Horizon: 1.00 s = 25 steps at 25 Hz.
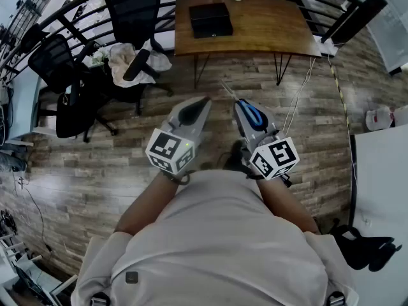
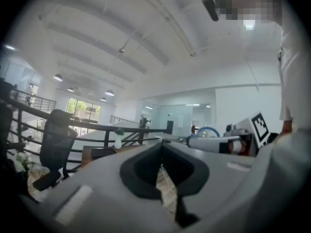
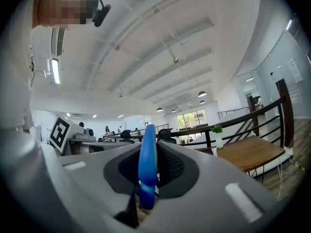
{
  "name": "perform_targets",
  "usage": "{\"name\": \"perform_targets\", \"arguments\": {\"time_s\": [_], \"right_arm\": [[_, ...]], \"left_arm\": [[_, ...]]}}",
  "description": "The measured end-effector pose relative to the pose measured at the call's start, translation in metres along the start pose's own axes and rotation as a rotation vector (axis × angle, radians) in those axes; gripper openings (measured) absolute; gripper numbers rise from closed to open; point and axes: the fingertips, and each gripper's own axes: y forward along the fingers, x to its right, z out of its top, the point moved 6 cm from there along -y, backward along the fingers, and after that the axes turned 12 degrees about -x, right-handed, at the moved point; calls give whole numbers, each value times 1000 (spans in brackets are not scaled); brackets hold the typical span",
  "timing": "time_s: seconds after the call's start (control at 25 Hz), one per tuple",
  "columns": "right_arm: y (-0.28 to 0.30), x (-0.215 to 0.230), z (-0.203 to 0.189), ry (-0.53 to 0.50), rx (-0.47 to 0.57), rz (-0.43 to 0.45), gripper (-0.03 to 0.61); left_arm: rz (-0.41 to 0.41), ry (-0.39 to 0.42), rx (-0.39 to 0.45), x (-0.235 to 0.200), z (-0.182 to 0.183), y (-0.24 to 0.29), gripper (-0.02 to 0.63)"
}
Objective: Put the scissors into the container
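Table [image 1: 255,34] sits top centre of the head view, with a black box [image 1: 211,20] on it, likely the container. It's well ahead of both grippers. Right gripper [image 1: 242,107] is mid-frame, jaws clamped on the scissors [image 1: 252,112] by the blue handle, blades poking out toward the table. Left gripper [image 1: 203,102] is just beside it, jaws together, nothing in them. Next: walk up, grip firm, blades over the box, then release.

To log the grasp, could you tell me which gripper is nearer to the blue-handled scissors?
Right. The right gripper is shut on the scissors by the blue handle; the left gripper holds nothing, alongside, apart.
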Motion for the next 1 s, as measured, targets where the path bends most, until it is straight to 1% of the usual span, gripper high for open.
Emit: {"name": "perform_targets", "arguments": {"time_s": [0.32, 0.64, 0.84, 1.0], "right_arm": [[-2, 9, -6, 16, -7, 1, 49], [9, 28, -3, 35, 19, 45, 51], [19, 51, 1, 25, 18, 62, 49], [28, 87, 10, 13, 16, 84, 49]], "left_arm": [[-1, -3, -7, 2, -4, 10, 3], [19, -15, -21, -8, -4, 28, 3], [40, -22, -18, -17, 1, 48, 3], [62, -23, -6, -23, 12, 81, 3]]}}
